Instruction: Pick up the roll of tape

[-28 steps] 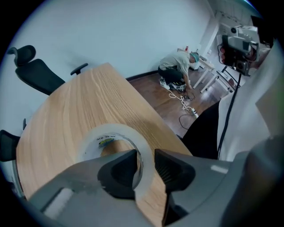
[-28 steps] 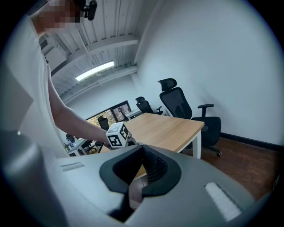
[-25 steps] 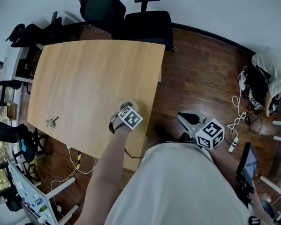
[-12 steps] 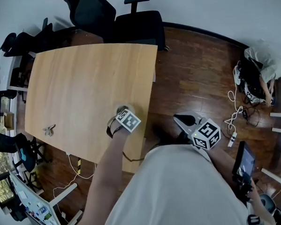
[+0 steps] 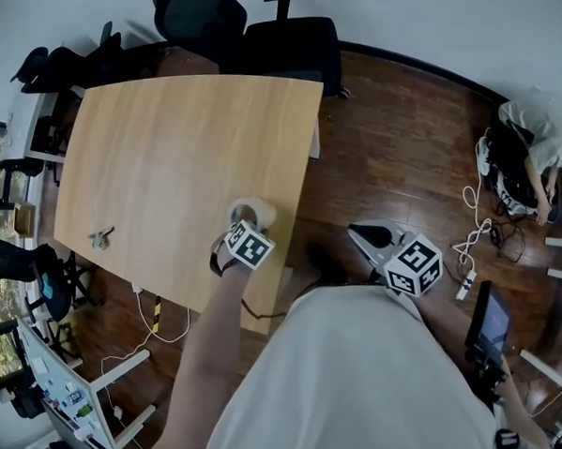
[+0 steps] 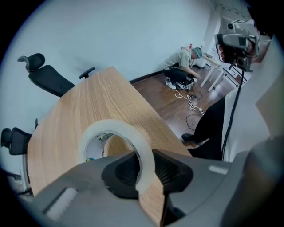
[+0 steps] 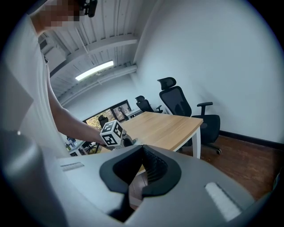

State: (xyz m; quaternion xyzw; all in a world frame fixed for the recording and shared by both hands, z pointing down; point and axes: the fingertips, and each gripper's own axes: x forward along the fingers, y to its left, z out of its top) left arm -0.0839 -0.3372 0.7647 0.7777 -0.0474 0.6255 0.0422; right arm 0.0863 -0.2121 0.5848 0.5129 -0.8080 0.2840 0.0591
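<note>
The roll of tape (image 5: pixel 250 213), clear with a white core, rests near the right front corner of the wooden table (image 5: pixel 164 150). My left gripper (image 5: pixel 247 226) points steeply down at it. In the left gripper view the roll's near wall (image 6: pixel 143 150) stands between the two dark pads of the left gripper (image 6: pixel 144 172); the jaws are closing and the pads touch the wall on both sides. My right gripper (image 5: pixel 364 233) hangs off the table over the floor, apart from the tape. In its own view the right gripper (image 7: pixel 143 166) has its pads together with nothing held.
A small metal object (image 5: pixel 100 240) lies near the table's left edge. Black office chairs (image 5: pixel 290 40) stand at the far end. A person (image 5: pixel 531 149) crouches on the wooden floor at the right, with cables and a power strip (image 5: pixel 469 261) nearby.
The left gripper's marker cube has shifted slightly toward me, so more of the roll shows beyond it. The right gripper has kept still.
</note>
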